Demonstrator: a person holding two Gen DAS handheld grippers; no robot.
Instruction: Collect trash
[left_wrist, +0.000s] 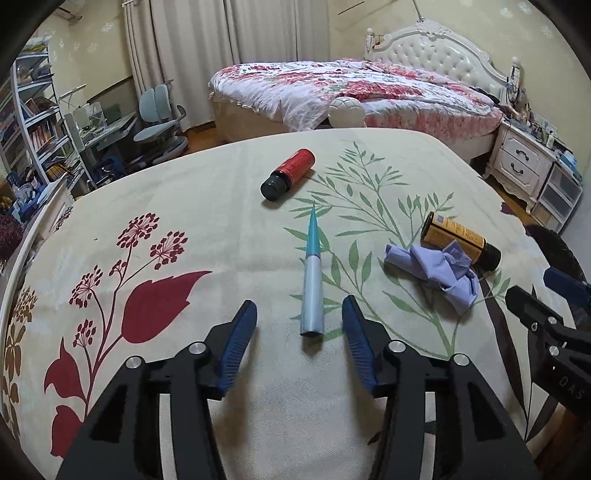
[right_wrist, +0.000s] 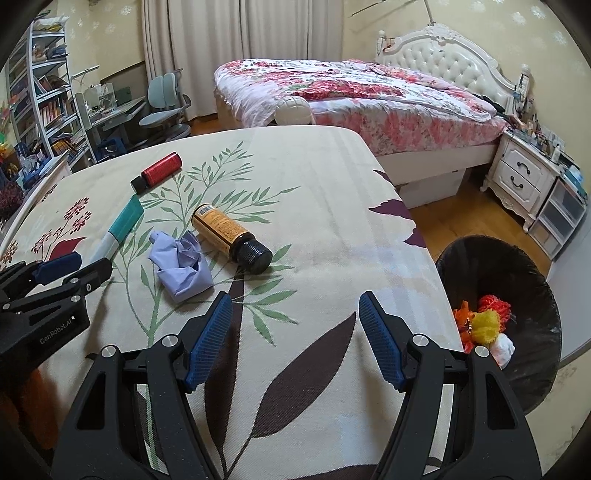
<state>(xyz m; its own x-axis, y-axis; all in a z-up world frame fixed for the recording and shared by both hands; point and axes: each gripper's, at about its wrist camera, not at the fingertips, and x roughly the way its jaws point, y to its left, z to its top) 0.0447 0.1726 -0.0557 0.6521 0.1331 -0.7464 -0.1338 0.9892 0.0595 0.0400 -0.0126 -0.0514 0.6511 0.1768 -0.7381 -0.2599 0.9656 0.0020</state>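
a home bedroom. shown by a white tufted headboard (right_wrist: 448, 61) behind a bed under a pink floral quilt (right_wrist: 332, 86), a white two-drawer nightstand (right_wrist: 521, 177) crowded with small bottles, long cream curtains (right_wrist: 207, 48), a pale blue desk chair (right_wrist: 164, 107) by a cluttered study desk (left_wrist: 105, 129), and a white bookshelf (right_wrist: 48, 99) full of books.

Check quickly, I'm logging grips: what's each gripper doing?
Left gripper: open, tube lies between, ungripped.
Right gripper: open, empty.

Both wrist cameras close above table (left_wrist: 221, 221), angled down toward bed (right_wrist: 332, 85); both share yellow bottle (left_wrist: 452, 234).
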